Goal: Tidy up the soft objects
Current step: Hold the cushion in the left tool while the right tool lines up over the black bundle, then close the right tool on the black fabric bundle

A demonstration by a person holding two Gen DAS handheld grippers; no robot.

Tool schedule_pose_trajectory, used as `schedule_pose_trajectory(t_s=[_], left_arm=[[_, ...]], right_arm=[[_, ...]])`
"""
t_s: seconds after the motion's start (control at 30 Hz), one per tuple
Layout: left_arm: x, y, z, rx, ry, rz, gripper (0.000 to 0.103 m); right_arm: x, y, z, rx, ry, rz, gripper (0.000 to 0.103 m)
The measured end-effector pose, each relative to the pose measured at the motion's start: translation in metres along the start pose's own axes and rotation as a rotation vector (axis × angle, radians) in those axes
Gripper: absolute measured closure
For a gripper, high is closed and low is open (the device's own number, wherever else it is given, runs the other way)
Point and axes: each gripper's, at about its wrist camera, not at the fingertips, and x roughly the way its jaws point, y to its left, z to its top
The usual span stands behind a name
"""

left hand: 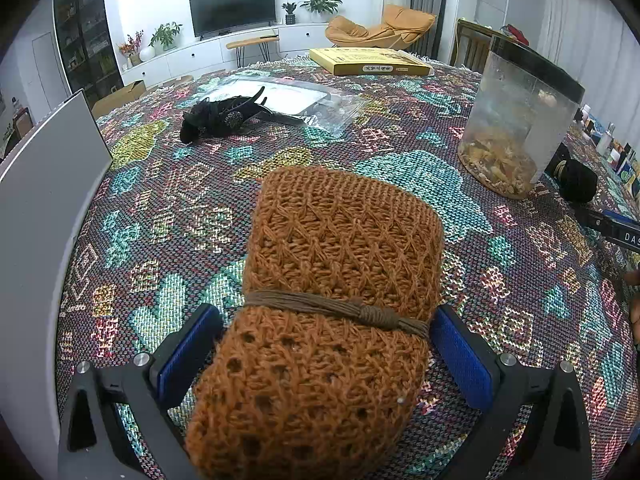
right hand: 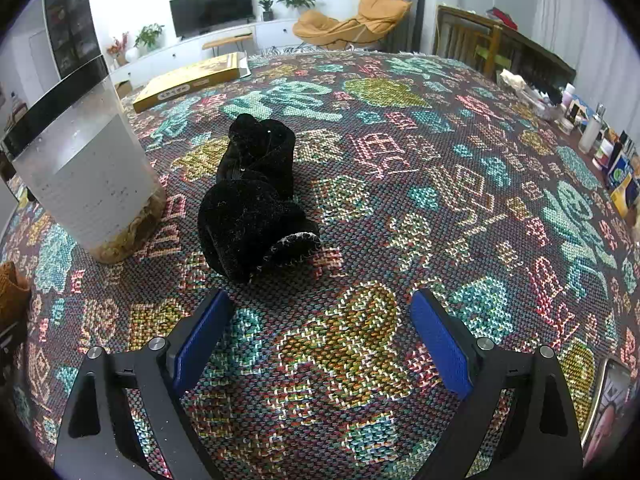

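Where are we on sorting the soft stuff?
No finished pile is visible. In hand: the left gripper is shut on the orange knit roll. Left: the black velvet bundle lies ahead of the open, empty right gripper, and a black cloth piece lies beside the plastic bag.

"DAS" in white on black bar (left hand: 618, 229) at right edge, cut off; yellow box (left hand: 370, 61) label probably Chinese, illegible.

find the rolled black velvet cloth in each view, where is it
Left wrist: rolled black velvet cloth at far right edge, just behind the clear plastic jar.
Right wrist: centre-left, lying ahead of the open right gripper.
Shared landmark: that jar, beside the cloth.
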Motion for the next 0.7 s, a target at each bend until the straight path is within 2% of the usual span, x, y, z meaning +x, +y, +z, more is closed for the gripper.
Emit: schedule_pose_trajectory(t_s=[0.53, 0.57, 0.63, 0.7], left_arm=[[0.001, -0.001, 0.002, 0.004, 0.011, 0.001, 0.0], [0.002, 0.0, 0.004, 0.01, 0.034, -0.007, 0.0], [0.003, 0.001, 0.011, 0.026, 0.109, -0.038, 0.0], [-0.002, 0.007, 0.013, 0.002, 0.136, -0.112, 0.0]], right_arm=[[0.001, -0.001, 0.001, -0.004, 0.003, 0.009, 0.009], [0.001, -0.001, 0.002, -0.011, 0.015, 0.026, 0.009], [0.001, -0.012, 0.014, -0.014, 0.089, 0.12, 0.01], [0.0, -0.027, 0.024, 0.063, 0.126, 0.186, 0.011]])
